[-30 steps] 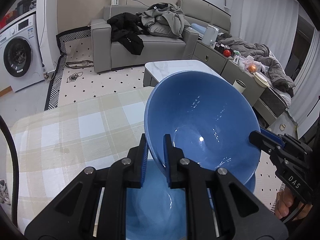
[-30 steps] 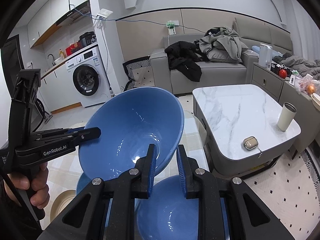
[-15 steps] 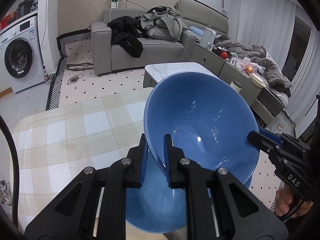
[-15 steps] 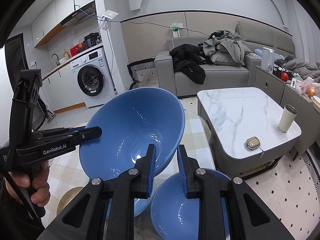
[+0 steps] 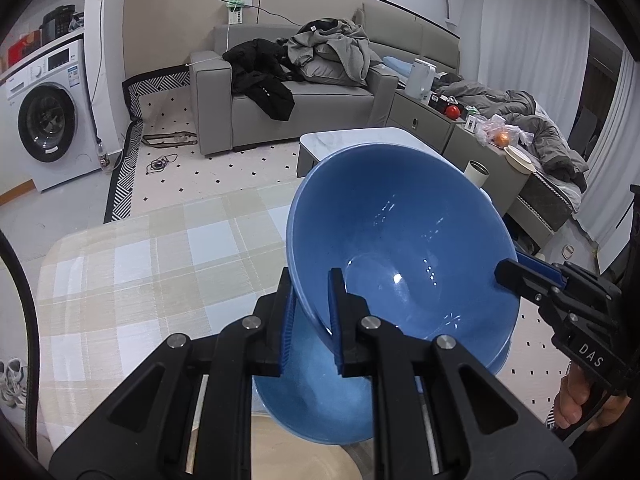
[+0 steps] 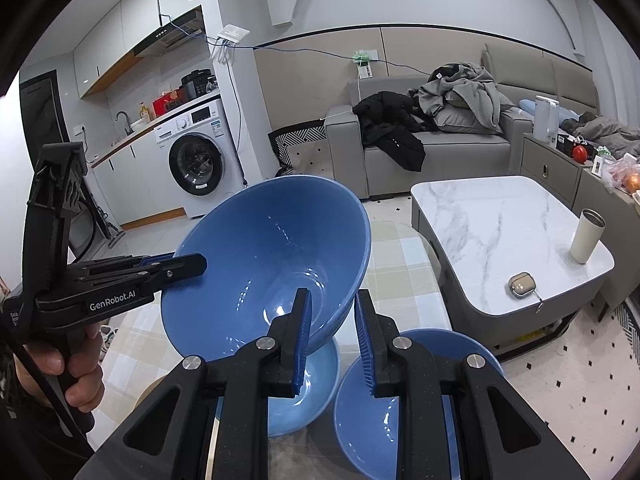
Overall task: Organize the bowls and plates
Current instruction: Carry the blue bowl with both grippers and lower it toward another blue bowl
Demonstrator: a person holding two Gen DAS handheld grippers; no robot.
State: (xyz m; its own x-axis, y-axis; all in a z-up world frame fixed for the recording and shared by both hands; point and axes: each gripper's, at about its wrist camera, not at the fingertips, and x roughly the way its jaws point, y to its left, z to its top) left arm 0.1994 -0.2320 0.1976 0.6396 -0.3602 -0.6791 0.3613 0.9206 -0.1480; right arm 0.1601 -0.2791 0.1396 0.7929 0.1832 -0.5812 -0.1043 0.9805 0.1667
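Right wrist view: three blue bowls (image 6: 264, 264), two hand-held grippers (image 6: 332, 336).

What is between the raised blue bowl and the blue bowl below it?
Nothing visible. The raised bowl, held by the left claw and right claw at opposite rims, hangs tilted over the lower bowl. A second bowl sits beside it, out of the path.
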